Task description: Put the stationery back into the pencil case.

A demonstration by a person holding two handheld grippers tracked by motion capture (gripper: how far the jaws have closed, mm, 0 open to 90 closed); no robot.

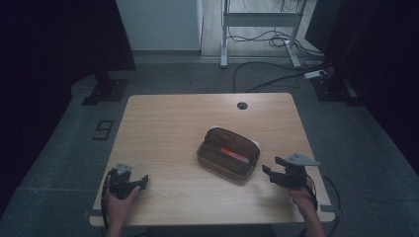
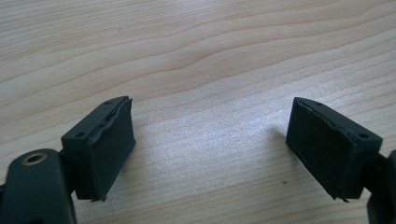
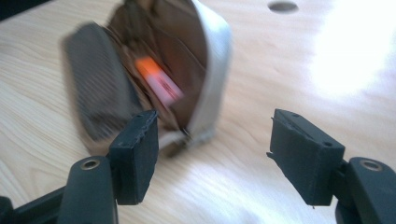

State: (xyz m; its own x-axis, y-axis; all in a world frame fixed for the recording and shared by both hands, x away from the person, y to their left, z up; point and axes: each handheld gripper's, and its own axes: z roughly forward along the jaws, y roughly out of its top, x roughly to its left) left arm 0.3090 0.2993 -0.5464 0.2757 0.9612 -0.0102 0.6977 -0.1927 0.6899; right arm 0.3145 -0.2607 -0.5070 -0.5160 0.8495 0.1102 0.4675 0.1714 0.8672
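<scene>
The right tongs (image 1: 273, 169) have their jaws apart with nothing between them, and they sit just beside the near end of the open brown pencil case (image 1: 228, 154), not touching it. An orange pen (image 1: 233, 154) lies inside the case. The left tongs (image 1: 143, 180) are open too, holding nothing, over the bare wooden table (image 1: 168, 128), well apart from the case.
</scene>
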